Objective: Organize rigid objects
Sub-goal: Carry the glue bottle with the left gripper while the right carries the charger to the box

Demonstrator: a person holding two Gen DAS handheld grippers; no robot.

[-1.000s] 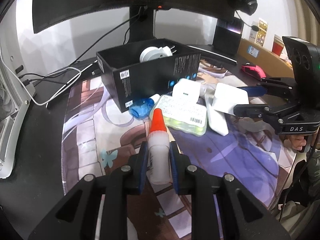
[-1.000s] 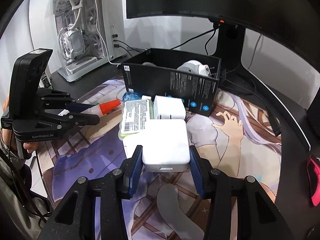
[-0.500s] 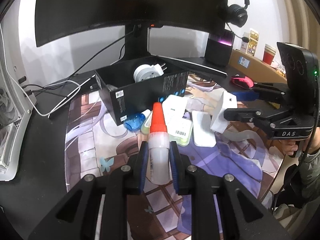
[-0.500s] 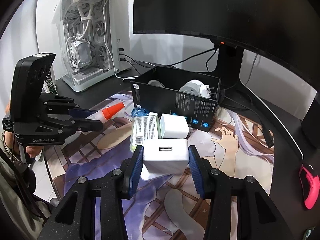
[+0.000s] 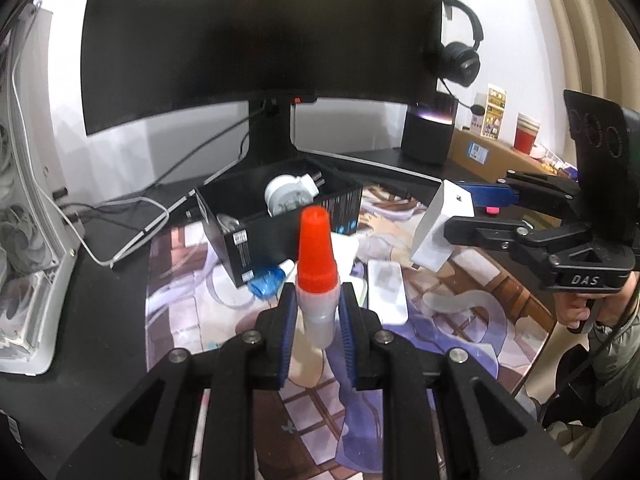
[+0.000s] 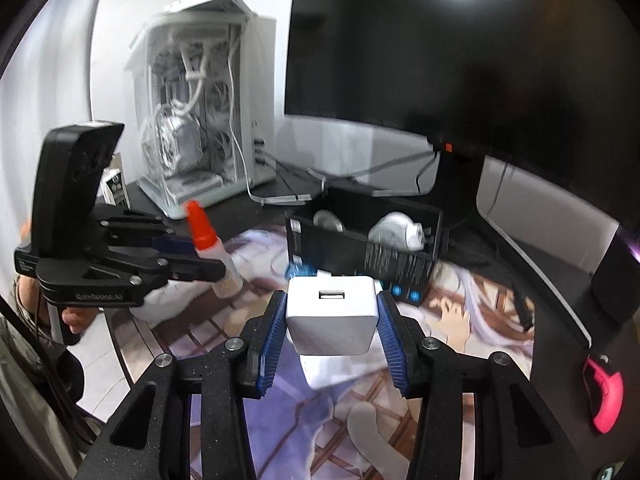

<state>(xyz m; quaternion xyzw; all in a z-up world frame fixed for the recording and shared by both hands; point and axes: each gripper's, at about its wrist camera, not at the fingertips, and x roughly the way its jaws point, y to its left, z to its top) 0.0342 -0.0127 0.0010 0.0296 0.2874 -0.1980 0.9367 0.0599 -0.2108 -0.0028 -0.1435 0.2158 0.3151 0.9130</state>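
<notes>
My left gripper (image 5: 317,300) is shut on a small clear glue bottle (image 5: 318,308) with an orange cap (image 5: 315,250), held above the printed desk mat (image 5: 180,304). My right gripper (image 6: 331,304) is shut on a white USB charger block (image 6: 333,314), also lifted off the mat. An open black box (image 5: 260,232) stands behind them with a white round plug adapter (image 5: 286,196) inside. In the right wrist view the same black box (image 6: 384,256) sits just beyond the charger, and the left gripper (image 6: 224,268) with the glue bottle (image 6: 224,264) hangs at the left.
On the mat lie a flat white block (image 5: 386,296), a blue-capped item (image 5: 266,282) by the box and another white charger (image 5: 346,246). A monitor (image 5: 260,40) on its stand, cables, a white PC case (image 6: 200,120), a speaker (image 5: 428,136) and a pink mouse (image 6: 604,396) ring the mat.
Both grippers have risen with their loads and tilted up: the glue bottle and the white charger, low over the mat before, now hang higher, nearer the box's rim. The charger's USB port has turned into view.
</notes>
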